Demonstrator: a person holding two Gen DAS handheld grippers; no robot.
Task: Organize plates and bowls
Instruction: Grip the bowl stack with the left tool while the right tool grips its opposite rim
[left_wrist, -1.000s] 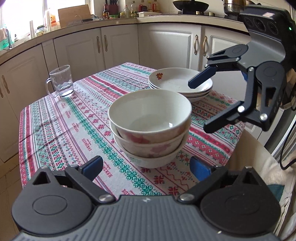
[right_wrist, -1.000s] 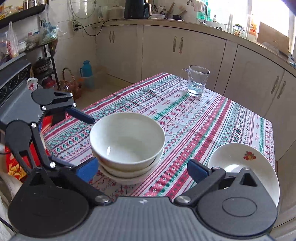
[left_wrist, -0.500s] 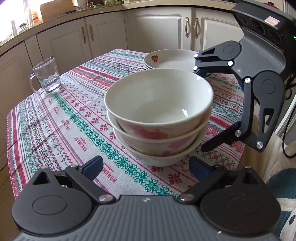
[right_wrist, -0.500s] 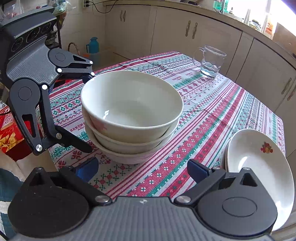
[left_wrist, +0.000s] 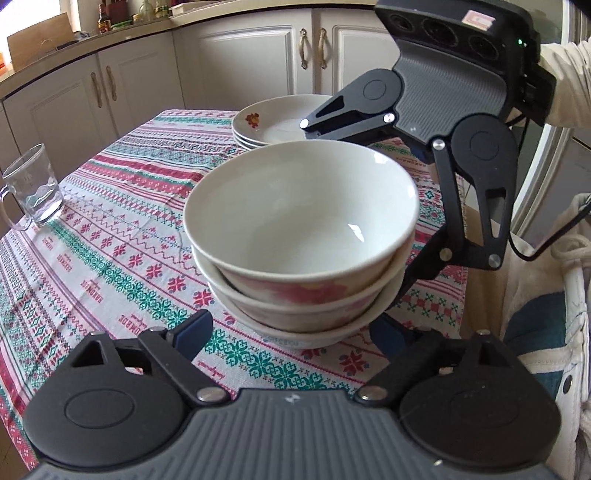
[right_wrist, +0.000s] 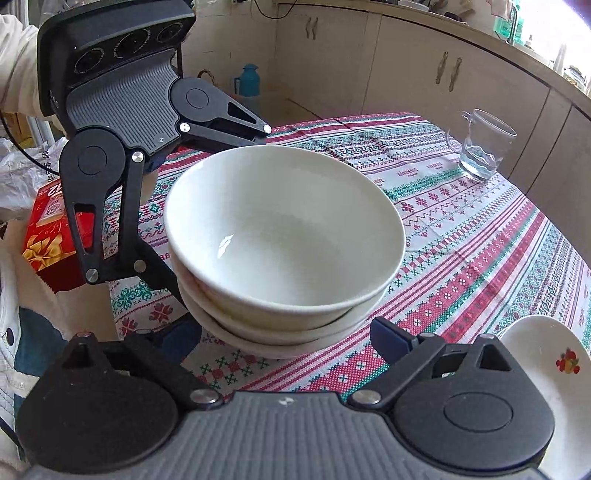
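Observation:
Three stacked white bowls (left_wrist: 301, 236) with pink flower prints stand on the patterned tablecloth, also in the right wrist view (right_wrist: 282, 236). My left gripper (left_wrist: 291, 334) is open with its fingers spread wide at either side of the stack's base. My right gripper (right_wrist: 288, 338) is open the same way, facing the stack from the opposite side. Each gripper shows in the other's view, straddling the stack. A stack of white plates (left_wrist: 273, 123) with a flower mark sits behind the bowls, and shows at the lower right of the right wrist view (right_wrist: 550, 373).
A glass mug (left_wrist: 31, 192) with a little water stands at the table's far corner (right_wrist: 482, 144). The table edge is close on my side. A red gift box (right_wrist: 48, 236) lies beside the table. Kitchen cabinets (left_wrist: 258, 55) surround the table.
Both grippers have moved in toward the bowl stack from opposite sides; their open fingers now bracket it. The bowls and plates have not moved.

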